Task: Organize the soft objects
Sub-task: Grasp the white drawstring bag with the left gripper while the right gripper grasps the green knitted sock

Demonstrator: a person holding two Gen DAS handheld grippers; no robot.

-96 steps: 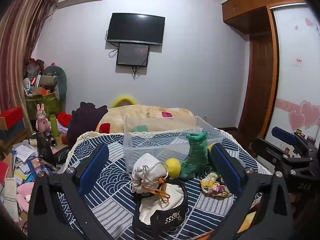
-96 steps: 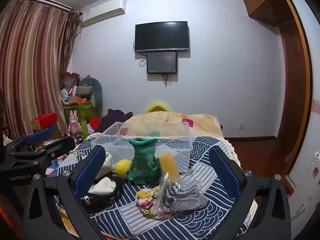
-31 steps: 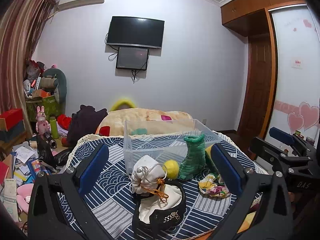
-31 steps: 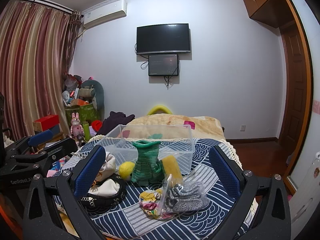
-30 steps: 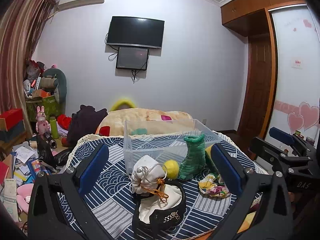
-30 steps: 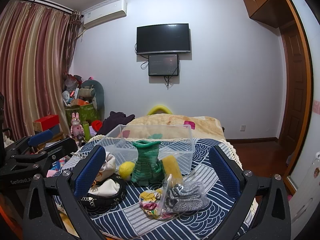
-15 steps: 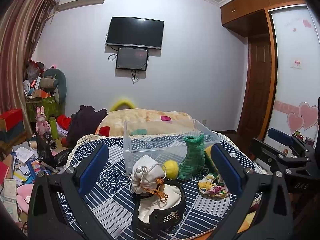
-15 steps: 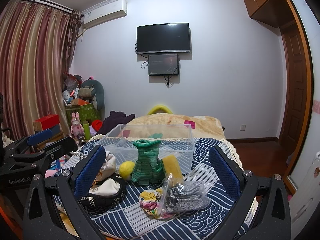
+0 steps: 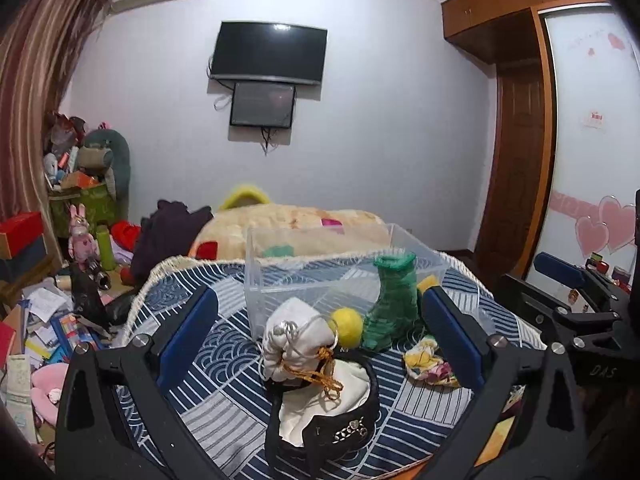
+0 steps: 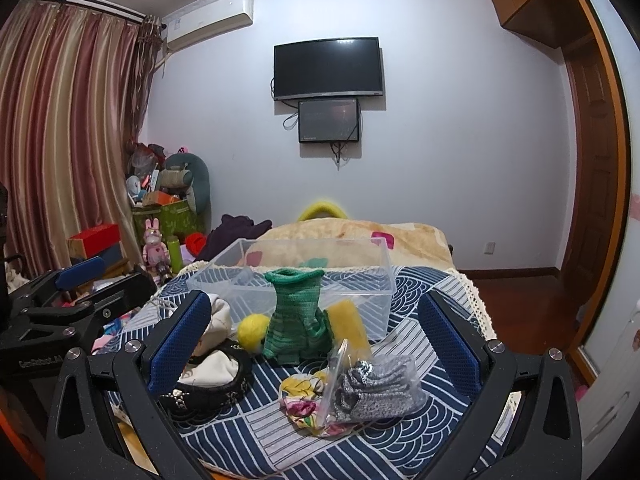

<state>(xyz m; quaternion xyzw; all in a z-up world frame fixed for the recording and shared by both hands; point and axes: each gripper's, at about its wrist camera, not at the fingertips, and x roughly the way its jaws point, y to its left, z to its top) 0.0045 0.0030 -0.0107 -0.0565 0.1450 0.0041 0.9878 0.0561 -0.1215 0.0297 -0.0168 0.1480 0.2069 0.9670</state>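
Note:
On a blue patterned cloth (image 9: 224,364) stands a clear plastic bin (image 9: 320,276) (image 10: 304,276), with soft things in front of it. There is a white drawstring pouch (image 9: 294,340), a black bag (image 9: 332,428) with cream cloth inside, a yellow felt ball (image 9: 348,322) (image 10: 252,330), a green knitted piece (image 9: 394,300) (image 10: 298,320), a yellow sponge (image 10: 348,324), a floral cloth (image 9: 428,362) (image 10: 300,398) and grey socks in a clear packet (image 10: 372,392). My left gripper (image 9: 320,334) hangs open before the pouch. My right gripper (image 10: 314,342) is open before the green piece. Both are empty.
A bed with a beige blanket (image 10: 360,236) lies behind the bin. Cluttered boxes, toys and papers (image 9: 52,312) fill the floor at left. A wooden door and wardrobe (image 9: 516,160) stand at right. The cloth's fringed edge (image 10: 476,296) drops off at right.
Both grippers have lifted slightly, so the table objects sit a little lower in view. Nothing on the cloth has moved, and both jaws stay open.

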